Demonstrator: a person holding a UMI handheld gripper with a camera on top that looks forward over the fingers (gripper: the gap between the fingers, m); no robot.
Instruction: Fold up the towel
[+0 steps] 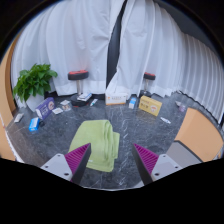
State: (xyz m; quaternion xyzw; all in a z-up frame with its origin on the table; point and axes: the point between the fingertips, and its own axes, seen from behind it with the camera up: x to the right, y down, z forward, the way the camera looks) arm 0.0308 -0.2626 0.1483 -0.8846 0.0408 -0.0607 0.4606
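A light green towel (pixel 94 141) lies on the dark marble table (pixel 130 128), folded into a rough rectangle with a doubled strip along its right side. My gripper (pixel 112 158) is open and empty, with its fingers wide apart. The left finger's pink pad (pixel 78 156) overlaps the towel's near left corner. The right pad (pixel 146 157) is over bare table to the right of the towel.
A potted plant (pixel 35 80) stands at the back left with small boxes (pixel 44 108) and a blue item (pixel 34 124) near it. A yellow box (pixel 150 105) and a blue item (pixel 133 101) sit at the back right. White curtains hang behind.
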